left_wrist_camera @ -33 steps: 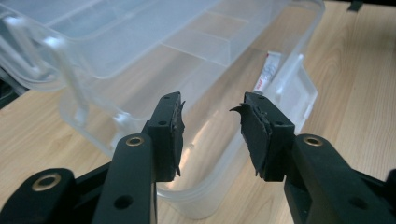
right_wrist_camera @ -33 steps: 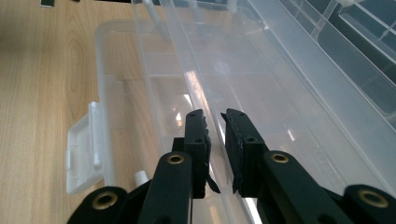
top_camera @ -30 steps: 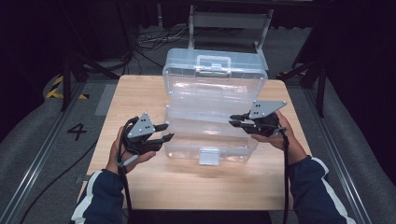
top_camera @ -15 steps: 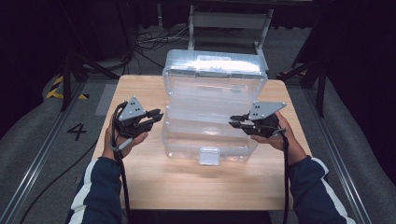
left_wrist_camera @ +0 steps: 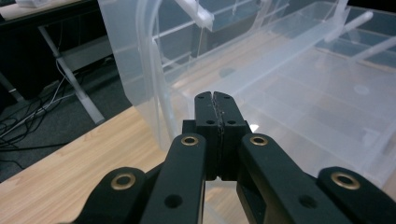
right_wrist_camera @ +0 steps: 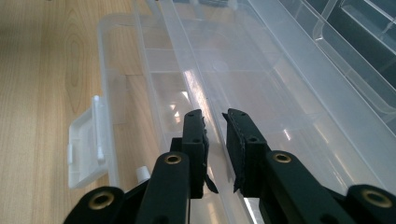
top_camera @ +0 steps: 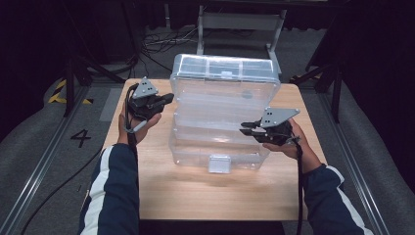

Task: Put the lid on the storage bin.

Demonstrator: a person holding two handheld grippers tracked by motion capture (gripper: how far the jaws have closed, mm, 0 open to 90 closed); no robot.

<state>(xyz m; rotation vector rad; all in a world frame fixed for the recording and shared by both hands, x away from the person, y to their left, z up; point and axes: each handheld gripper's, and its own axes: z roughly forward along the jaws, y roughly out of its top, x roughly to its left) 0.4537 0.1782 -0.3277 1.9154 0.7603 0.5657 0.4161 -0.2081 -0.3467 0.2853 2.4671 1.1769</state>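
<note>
Lifting away toward ten o'clock, my left gripper (top_camera: 157, 99) has left the clear plastic compartment box (top_camera: 222, 115) mid-table, fingers clenched empty; my right gripper (top_camera: 250, 129), fingers slightly parted, straddles its inner tray edge, so opening seems underway.

I'm at a wooden table (top_camera: 147, 186) with a clear plastic organizer box (top_camera: 220, 122) standing open in the middle of it. Its lid (top_camera: 225, 81) is tilted up at the far side, and the white latch (top_camera: 219, 163) hangs at the near front wall. My left gripper (top_camera: 166, 98) sits in my left hand (top_camera: 137, 122) just beside the box's left edge, near where the lid meets the base, jaws pointing right toward it. My right gripper (top_camera: 246, 129) is in my right hand (top_camera: 288, 144) over the right part of the base, jaws pointing left. From up here I cannot tell how either pair of jaws stands. A painted 4 (top_camera: 80, 138) marks the grey floor (top_camera: 44, 147) left of the table.
</note>
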